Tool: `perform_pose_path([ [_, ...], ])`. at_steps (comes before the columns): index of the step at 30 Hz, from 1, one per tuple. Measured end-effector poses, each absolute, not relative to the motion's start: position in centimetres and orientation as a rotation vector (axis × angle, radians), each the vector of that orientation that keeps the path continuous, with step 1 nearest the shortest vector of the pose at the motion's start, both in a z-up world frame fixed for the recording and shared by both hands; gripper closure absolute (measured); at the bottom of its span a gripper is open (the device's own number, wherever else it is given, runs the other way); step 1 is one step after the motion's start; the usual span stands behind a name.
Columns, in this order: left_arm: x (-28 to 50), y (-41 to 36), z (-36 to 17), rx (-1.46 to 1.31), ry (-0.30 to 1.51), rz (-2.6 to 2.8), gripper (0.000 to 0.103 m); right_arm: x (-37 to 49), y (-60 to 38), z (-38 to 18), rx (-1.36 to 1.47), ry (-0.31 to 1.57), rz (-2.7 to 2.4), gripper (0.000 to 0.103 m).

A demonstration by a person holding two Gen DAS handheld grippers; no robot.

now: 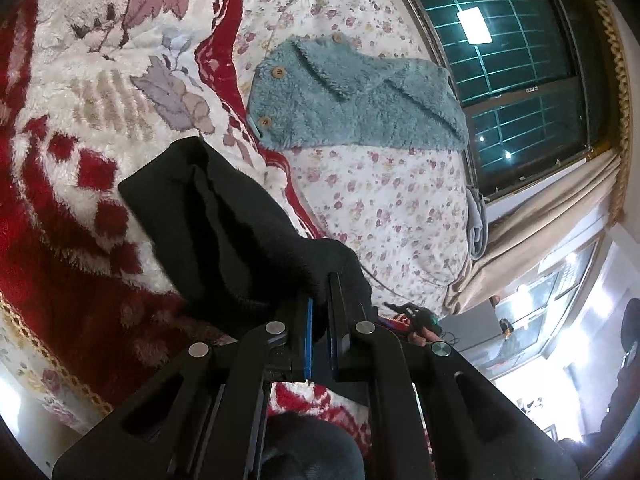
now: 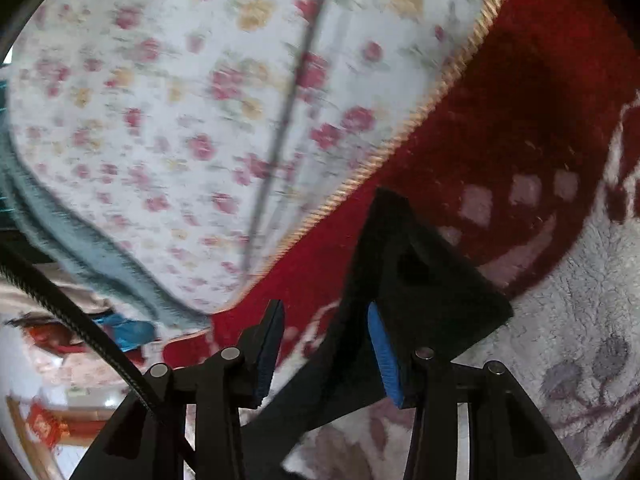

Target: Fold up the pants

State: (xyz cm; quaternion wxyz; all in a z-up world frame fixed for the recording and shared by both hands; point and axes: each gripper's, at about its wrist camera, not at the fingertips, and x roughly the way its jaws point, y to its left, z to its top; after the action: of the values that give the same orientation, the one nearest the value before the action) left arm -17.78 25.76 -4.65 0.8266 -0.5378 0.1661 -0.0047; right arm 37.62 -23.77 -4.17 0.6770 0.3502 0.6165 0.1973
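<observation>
The black pants hang bunched from my left gripper, which is shut on a fold of the fabric above the red and white fleece blanket. In the right wrist view a black corner of the pants lies on the blanket. My right gripper is open, its blue pads apart, with pants fabric lying between and under the fingers. That view is blurred.
A teal fuzzy garment with wooden buttons lies on the floral sheet beyond the pants. A window with a green grille and beige curtain stand at the right. The floral sheet and gold blanket trim fill the right wrist view.
</observation>
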Motion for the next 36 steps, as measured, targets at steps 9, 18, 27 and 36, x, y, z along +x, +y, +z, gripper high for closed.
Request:
perform_pose_path([
  [9, -18.3, 25.9, -4.5, -1.163, 0.347, -0.004, 0.099, 36.9, -22.0, -4.7, 0.597, 1.328, 0.452, 0.099],
  [18, -17.8, 27.4, -2.6, -1.178, 0.341, 0.004, 0.099, 30.1, -27.1, 2.2, 0.648, 1.109, 0.522, 0.099],
  [27, -13.3, 30.7, 2.6, -1.101, 0.411, 0.013, 0.099, 24.5, -31.3, 6.8, 0.703, 1.05, 0.55, 0.099],
  [36, -9.0, 33.7, 4.8, -1.016, 0.489, 0.059, 0.099, 21.6, -34.1, 6.5, 0.783, 1.058, 0.564, 0.099],
])
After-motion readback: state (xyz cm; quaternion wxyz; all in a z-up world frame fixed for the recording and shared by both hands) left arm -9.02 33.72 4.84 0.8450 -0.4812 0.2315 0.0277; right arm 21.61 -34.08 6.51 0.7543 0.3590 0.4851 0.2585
